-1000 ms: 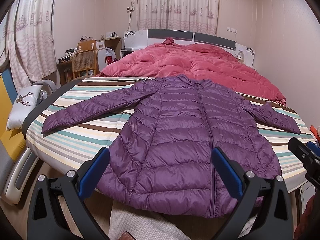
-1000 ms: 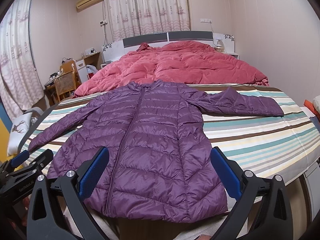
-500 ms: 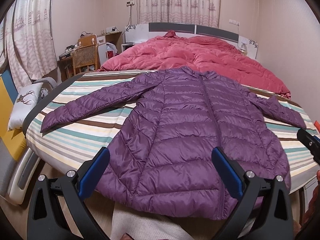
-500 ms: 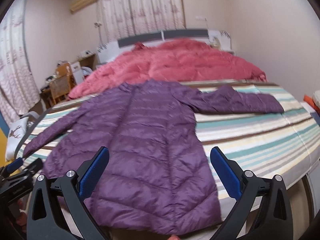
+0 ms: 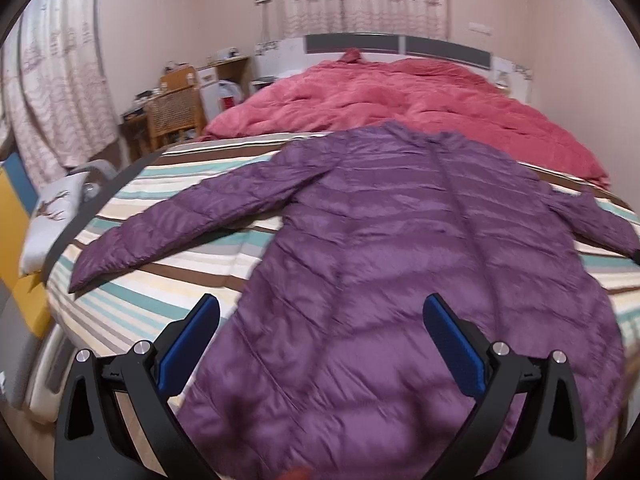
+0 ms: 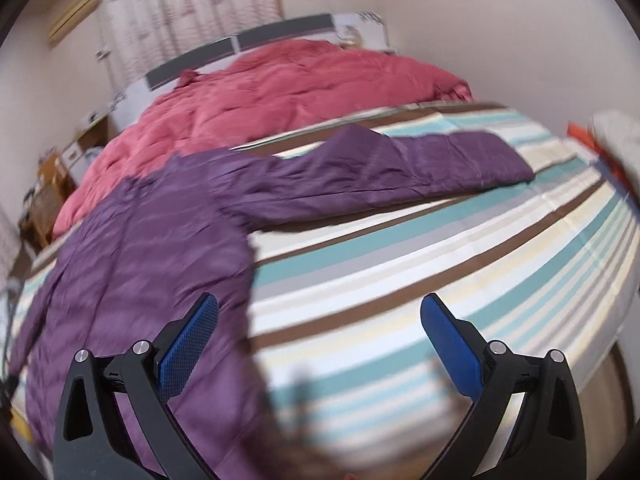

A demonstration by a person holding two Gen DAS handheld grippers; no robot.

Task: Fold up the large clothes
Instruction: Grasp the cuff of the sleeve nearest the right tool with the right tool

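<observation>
purple down jacket [image 5: 400, 264] flat, unfolded on striped bed [image 5: 160, 280]. left hand-held gripper [image 5: 320, 344] jaws apart over hem; right hand-held gripper [image 6: 318, 344] apart, empty, beside jacket. advise: pinch sleeve cuff [image 6: 516, 168] fully, fold inward w/o dragging body.

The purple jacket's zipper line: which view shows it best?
Left wrist view: the purple jacket lies nearly whole, its zipper line running down the front. The right wrist view is blurred, showing mainly one side of the body and the outstretched sleeve.
</observation>
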